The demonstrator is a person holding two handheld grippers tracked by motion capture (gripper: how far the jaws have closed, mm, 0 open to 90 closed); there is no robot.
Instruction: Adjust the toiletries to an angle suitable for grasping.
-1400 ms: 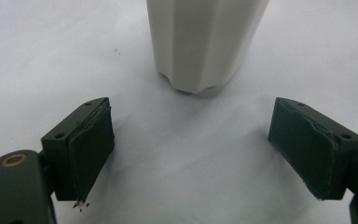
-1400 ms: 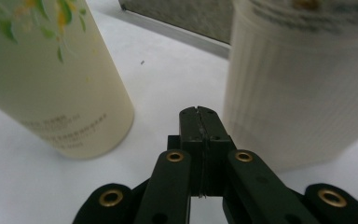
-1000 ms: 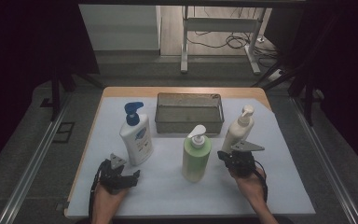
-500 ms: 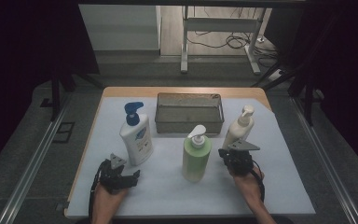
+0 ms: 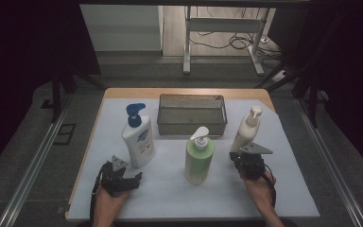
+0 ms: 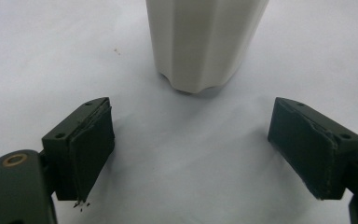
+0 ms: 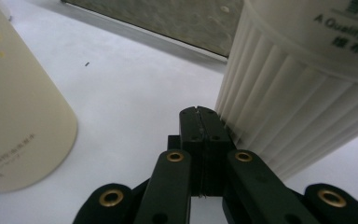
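Fingers (image 7: 200, 122) of the right gripper (image 5: 251, 160) are pressed flat together with nothing between them; in the right gripper view their tips lie low over the white table (image 7: 135, 88), just beside the ribbed base of the cream pump bottle (image 7: 298, 93), which stands to their right, though contact cannot be judged. At the left edge of that view rises the rounded side of the green pump bottle (image 7: 14, 107), and the mesh wall of the wire basket (image 7: 168, 18) runs across the back. Seen from the high view, the right gripper sits at the foot of the cream pump bottle (image 5: 246, 128), which stands upright near the basket's right end, while the green pump bottle (image 5: 199, 156) stands upright at the middle of the table, in front of the wire basket (image 5: 192, 115). The left gripper (image 5: 119, 176) rests near the front edge, just in front of the white pump bottle with the blue pump (image 5: 138, 137). Its fingers (image 6: 91, 140) are spread wide apart and hold nothing; in the left gripper view the fluted bottom of the white bottle (image 6: 204, 42) stands ahead of them, clear of both pads, on the bare table surface.
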